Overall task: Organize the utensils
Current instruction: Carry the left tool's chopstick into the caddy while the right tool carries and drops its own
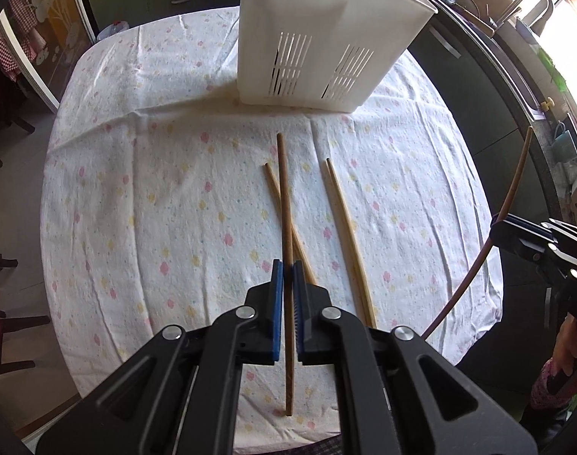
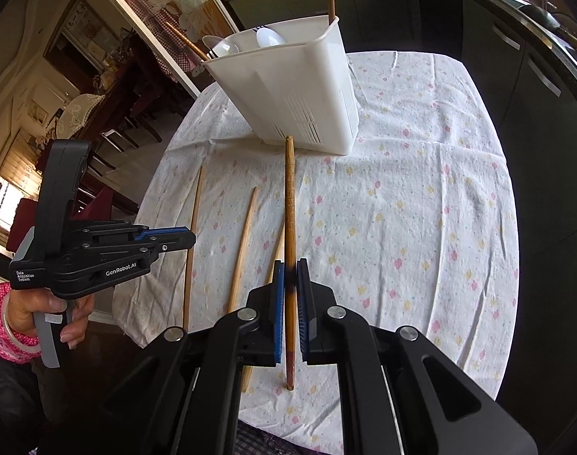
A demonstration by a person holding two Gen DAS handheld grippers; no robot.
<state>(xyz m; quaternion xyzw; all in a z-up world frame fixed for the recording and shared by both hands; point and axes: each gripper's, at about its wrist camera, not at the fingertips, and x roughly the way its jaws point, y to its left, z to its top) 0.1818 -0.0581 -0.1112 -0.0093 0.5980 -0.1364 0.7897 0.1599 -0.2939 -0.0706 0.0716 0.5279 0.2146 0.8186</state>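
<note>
I have one chopstick [image 1: 284, 204] clamped in my left fingers [image 1: 277, 295] and a darker chopstick [image 2: 290, 204] clamped in my right fingers [image 2: 279, 295], both above the tabletop [image 1: 136, 189]; three more lie before the caddy [image 1: 311, 38].

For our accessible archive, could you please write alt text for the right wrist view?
The right tool grips a brown chopstick above a floral tablecloth. Ahead stands a white utensil basket; the left tool is at left.
</note>
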